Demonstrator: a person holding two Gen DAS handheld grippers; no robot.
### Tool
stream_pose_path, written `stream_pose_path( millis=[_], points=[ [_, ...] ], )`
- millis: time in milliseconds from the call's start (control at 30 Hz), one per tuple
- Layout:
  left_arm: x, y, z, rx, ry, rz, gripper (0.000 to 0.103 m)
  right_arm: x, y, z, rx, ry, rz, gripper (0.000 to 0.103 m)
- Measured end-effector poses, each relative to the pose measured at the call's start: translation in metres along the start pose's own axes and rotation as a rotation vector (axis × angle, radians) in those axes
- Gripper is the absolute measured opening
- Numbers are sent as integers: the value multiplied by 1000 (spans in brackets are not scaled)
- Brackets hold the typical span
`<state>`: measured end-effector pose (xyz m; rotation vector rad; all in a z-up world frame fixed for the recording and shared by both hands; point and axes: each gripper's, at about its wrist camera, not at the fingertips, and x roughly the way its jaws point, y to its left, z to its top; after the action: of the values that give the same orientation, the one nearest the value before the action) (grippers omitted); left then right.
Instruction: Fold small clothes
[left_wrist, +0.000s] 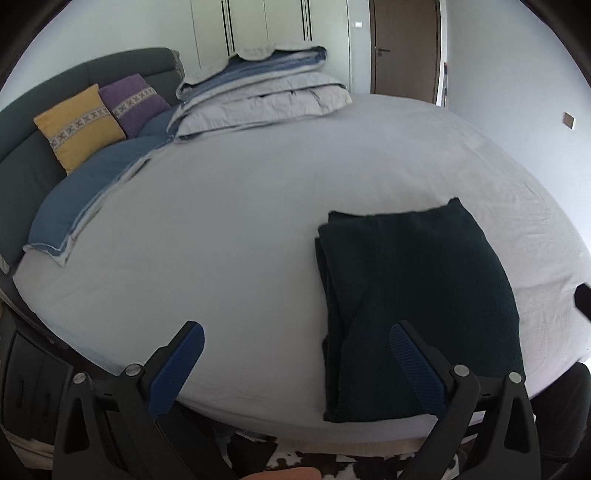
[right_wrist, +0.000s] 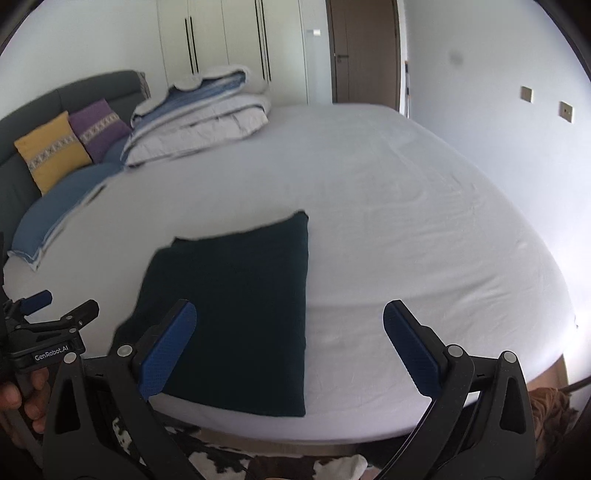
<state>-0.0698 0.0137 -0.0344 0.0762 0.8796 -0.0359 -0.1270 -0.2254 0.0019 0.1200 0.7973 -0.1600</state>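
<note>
Folded dark green garment (left_wrist: 417, 306) lies flat on our bed's grey sheet (left_wrist: 240, 229), just ahead of both tools. Our left gripper (left_wrist: 297, 343) hangs wide open, holding nothing, with the cloth under its right finger. Our right gripper (right_wrist: 290, 325) is equally spread and empty, the cloth beneath its left finger (right_wrist: 168, 350). Pillows (left_wrist: 79, 123) sit far ahead-left.

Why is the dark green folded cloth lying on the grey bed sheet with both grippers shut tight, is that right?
Not quite. The dark green folded cloth does lie on the grey bed sheet, but both wrist views show the left gripper and right gripper open.
</note>
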Motion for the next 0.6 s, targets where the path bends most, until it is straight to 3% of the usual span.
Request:
stream_pose_path(
  millis=[167,267,600],
  points=[
    [6,-4,-3,6,21,-8,103,34,-4,-11,46,101,7,103],
    [8,-2,1,4,24,-12,103,46,-2,-8,35,100,6,103],
    [7,0,11,4,-6,-18,103,8,-2,6,4,51,-7,103]
  ],
)
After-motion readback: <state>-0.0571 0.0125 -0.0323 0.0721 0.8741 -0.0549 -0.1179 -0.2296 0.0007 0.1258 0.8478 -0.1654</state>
